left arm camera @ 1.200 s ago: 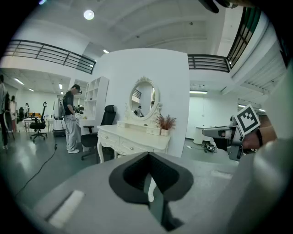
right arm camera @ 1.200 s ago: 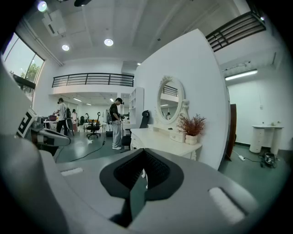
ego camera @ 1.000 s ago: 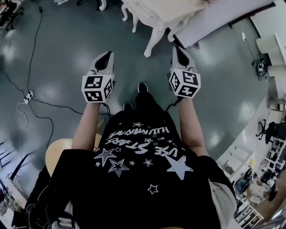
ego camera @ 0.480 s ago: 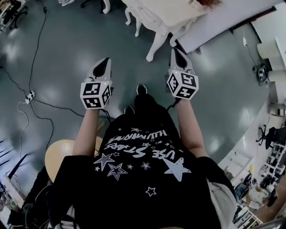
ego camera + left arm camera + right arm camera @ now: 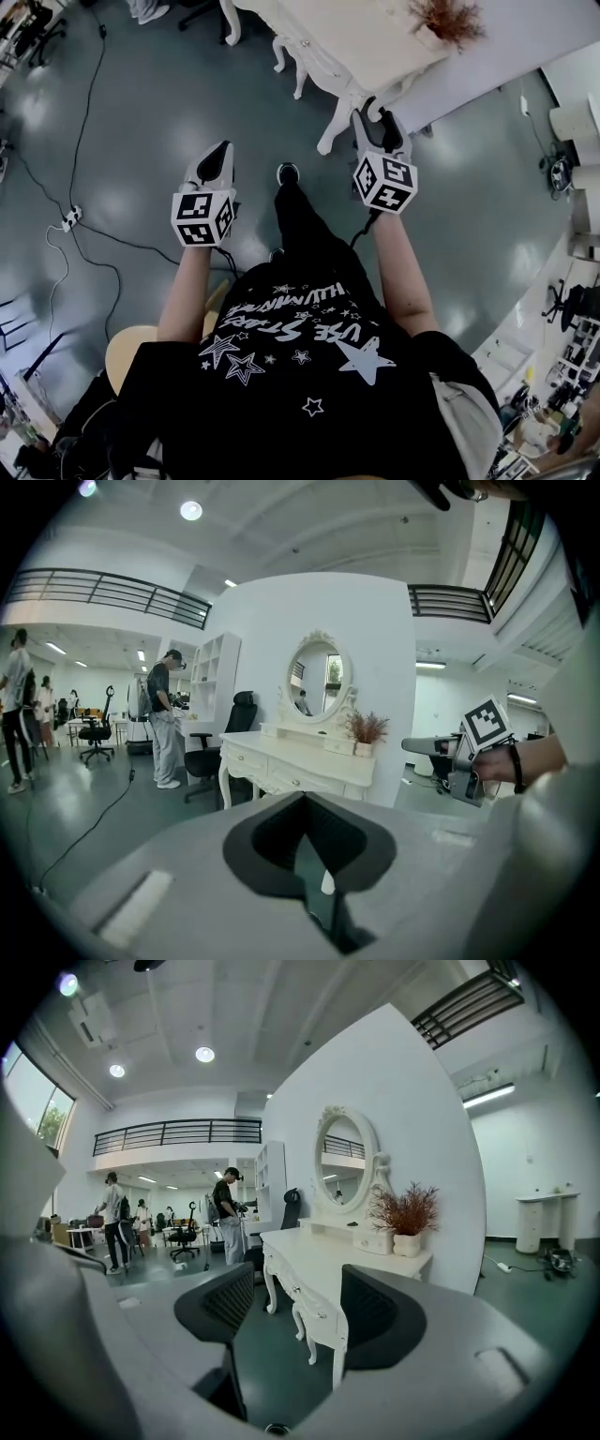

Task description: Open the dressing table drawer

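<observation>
The dressing table drawer (image 5: 314,1309), a white front with a small round knob, sits in the long side of the white dressing table with carved curved legs (image 5: 349,42), close to its near corner; its front looks flush with the frame. In the right gripper view that corner and the drawer front show through the gap of the jaws, well ahead of them.

The right gripper (image 5: 380,114) is held out toward the table's near corner leg. Its jaws stand wide apart, having just been opening, and nothing is between them. The left gripper (image 5: 217,155) is held out over the floor, apart from the table, with its jaws together and nothing gripped.

On the tabletop stand an oval mirror in a white ornate frame (image 5: 343,1162) and a pale pot of reddish dried plants (image 5: 405,1215), against a white wall.

A glossy dark grey floor (image 5: 141,112) lies below, crossed by a black cable (image 5: 80,127). Beyond the table's far end a person in dark top and grey trousers (image 5: 228,1215) stands.
</observation>
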Motion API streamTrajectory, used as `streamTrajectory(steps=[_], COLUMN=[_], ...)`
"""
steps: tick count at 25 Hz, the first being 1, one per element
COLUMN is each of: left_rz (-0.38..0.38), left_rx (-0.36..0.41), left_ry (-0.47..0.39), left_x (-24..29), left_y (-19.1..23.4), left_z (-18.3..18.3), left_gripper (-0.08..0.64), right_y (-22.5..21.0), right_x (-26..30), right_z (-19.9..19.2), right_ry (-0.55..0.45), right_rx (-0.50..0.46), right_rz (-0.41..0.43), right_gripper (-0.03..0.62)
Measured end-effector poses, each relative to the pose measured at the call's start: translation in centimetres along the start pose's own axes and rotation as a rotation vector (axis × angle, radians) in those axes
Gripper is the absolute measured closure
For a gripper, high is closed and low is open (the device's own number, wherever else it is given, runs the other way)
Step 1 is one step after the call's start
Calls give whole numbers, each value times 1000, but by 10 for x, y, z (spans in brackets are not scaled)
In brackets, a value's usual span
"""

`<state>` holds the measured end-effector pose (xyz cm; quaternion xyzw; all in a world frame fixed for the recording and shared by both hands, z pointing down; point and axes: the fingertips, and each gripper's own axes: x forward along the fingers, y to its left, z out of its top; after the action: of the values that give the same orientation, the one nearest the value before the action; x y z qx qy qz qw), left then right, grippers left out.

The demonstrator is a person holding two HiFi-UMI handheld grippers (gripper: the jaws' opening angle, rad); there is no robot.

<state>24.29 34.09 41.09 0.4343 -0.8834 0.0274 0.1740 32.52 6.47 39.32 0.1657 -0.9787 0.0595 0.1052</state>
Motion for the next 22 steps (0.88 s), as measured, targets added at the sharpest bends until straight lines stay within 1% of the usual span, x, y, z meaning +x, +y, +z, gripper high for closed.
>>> streamTrajectory(steps=[4, 6, 9, 13, 17, 22], left_rz=[24, 32, 28, -13, -69, -117], left_rx=[-4, -6, -2, 23, 45, 67], left_ry=[30, 43, 58, 66, 68, 66], left_x=[41, 73, 129, 200, 269, 346], left_y=[30, 44, 60, 73, 74, 74], left_z=[11, 18, 33, 65, 97, 126], left_gripper=[560, 560, 560, 560, 560, 560], right_y=[-12, -24, -48, -74, -103, -134], right_x=[60, 96, 149, 207, 254, 310], right_z=[4, 3, 3, 13, 23, 29], right_ry=[28, 40, 56, 65, 79, 92], right_rx=[27, 40, 65, 93, 110, 132], right_rz=[-6, -13, -46, -93, -134, -176], right_gripper=[282, 282, 282, 282, 282, 282])
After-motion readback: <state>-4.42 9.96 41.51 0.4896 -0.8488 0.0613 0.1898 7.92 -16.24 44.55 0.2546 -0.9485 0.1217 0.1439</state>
